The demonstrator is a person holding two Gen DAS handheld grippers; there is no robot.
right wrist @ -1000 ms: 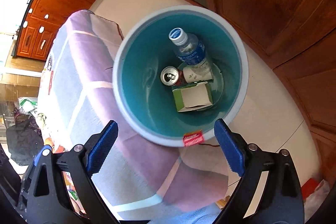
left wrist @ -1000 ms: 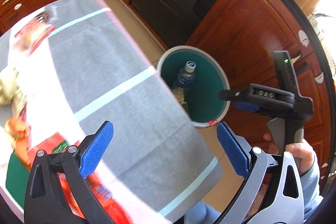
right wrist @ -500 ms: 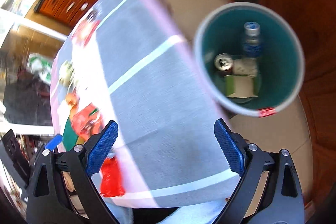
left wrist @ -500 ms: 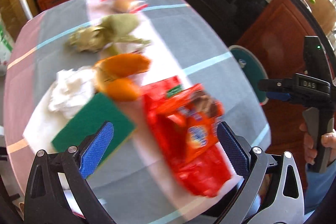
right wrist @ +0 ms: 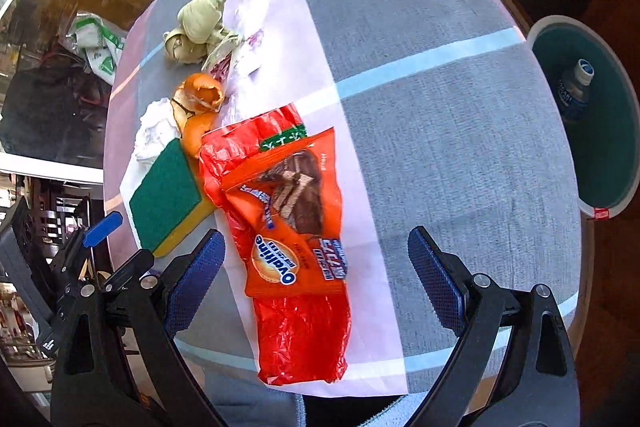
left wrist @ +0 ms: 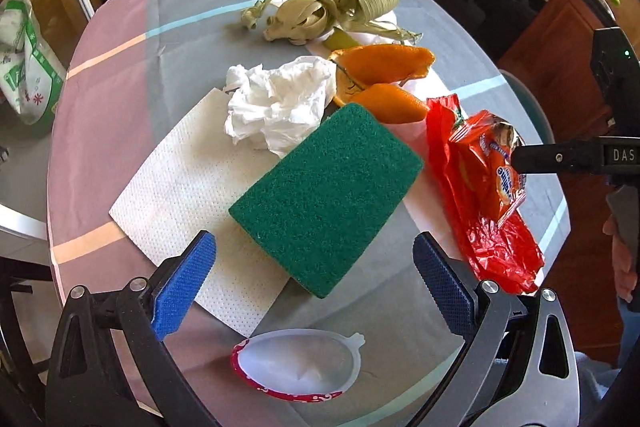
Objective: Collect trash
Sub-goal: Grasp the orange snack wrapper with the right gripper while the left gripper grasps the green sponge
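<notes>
Trash lies in a loose row along the middle of the round table (left wrist: 120, 75), and reading it from left to right in the left wrist view we find a flat paper towel (left wrist: 180, 195), a crumpled tissue (left wrist: 276, 103), a green sponge (left wrist: 328, 195) with its long axis running from near-left to far-right, orange peel (left wrist: 384, 79) and a red plastic bag (left wrist: 492, 227). Our left gripper (left wrist: 312, 291) hovers over the sponge's near end with jaws spread wide and nothing between them. In the right wrist view our right gripper (right wrist: 316, 279), equally wide and empty, hangs above the orange Ovaltine wrapper (right wrist: 296, 215), which lies on the red bag with its long axis pointing away from us, while the teal bin (right wrist: 600, 163) stands beyond the table's right edge.
</notes>
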